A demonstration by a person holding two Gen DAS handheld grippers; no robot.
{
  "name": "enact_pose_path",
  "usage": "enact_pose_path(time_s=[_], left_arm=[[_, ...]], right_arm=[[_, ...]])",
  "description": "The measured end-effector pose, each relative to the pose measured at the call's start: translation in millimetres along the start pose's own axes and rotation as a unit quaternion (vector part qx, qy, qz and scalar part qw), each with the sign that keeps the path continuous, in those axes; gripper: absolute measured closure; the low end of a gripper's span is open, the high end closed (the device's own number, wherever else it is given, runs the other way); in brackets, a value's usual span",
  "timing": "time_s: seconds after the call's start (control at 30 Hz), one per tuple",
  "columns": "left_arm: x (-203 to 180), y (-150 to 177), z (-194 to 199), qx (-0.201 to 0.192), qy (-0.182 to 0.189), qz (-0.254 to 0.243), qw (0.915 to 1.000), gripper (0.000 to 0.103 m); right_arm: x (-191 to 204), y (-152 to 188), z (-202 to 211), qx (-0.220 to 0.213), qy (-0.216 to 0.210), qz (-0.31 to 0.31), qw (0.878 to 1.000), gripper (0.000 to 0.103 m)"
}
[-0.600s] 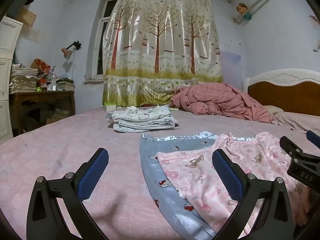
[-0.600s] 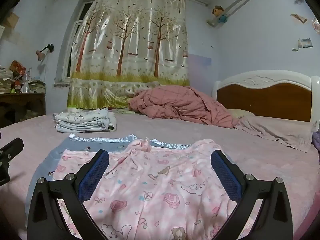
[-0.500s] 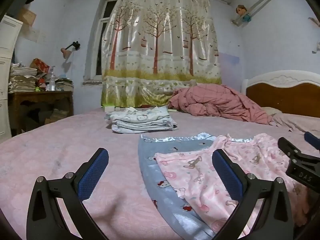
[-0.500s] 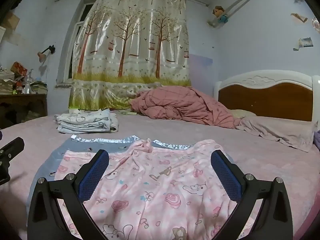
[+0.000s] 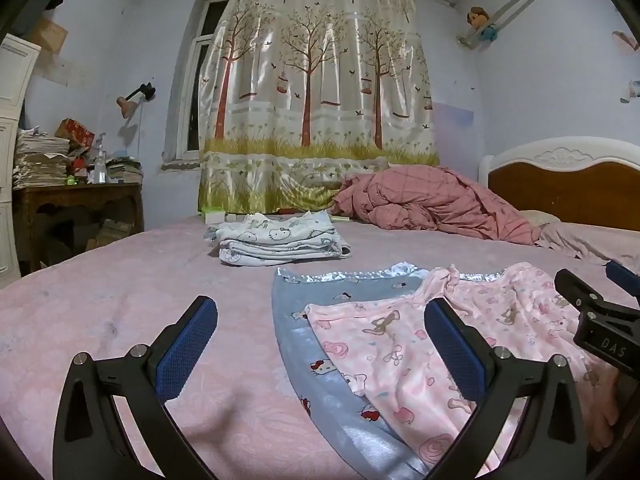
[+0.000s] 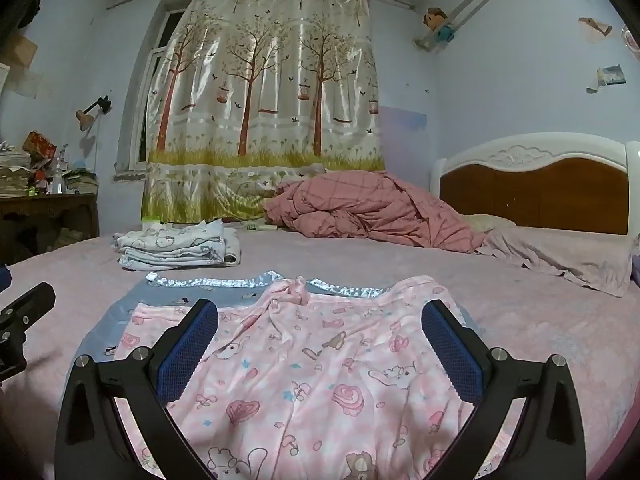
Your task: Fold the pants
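Note:
Pink printed pants (image 6: 320, 380) lie spread flat on a grey-blue cloth with a shiny trim (image 6: 160, 294), on a pink bed. My right gripper (image 6: 320, 336) hovers over the pants, open, nothing between its blue pads. In the left wrist view the pants (image 5: 384, 344) lie right of centre on the grey-blue cloth (image 5: 304, 328). My left gripper (image 5: 320, 332) is open above the cloth's left edge and grips nothing. The right gripper's body shows at the right edge (image 5: 600, 320).
A folded stack of white cartoon-print clothes (image 5: 280, 240) sits farther back on the bed. A crumpled pink quilt (image 6: 368, 212) lies by the curtain, near the headboard (image 6: 536, 184). A cluttered wooden desk (image 5: 76, 200) stands at the left.
Both views have shifted only slightly; the grippers stay open and the pants lie as before.

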State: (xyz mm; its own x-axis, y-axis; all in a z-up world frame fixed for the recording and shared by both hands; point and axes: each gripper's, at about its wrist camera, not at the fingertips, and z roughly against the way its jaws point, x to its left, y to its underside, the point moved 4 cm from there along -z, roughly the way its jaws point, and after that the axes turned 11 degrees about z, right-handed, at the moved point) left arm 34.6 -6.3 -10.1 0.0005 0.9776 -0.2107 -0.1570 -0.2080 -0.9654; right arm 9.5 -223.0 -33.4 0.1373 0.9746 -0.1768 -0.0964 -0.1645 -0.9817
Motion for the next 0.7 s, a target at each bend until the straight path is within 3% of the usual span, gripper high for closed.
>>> enact_pose_path(time_s=[0.7], left_arm=[[1.0, 1.0, -4.7, 0.004, -0.007, -0.002, 1.0, 0.0]], right_arm=[[-0.9, 1.2, 2.4, 0.001, 0.001, 0.001, 1.0, 0.0]])
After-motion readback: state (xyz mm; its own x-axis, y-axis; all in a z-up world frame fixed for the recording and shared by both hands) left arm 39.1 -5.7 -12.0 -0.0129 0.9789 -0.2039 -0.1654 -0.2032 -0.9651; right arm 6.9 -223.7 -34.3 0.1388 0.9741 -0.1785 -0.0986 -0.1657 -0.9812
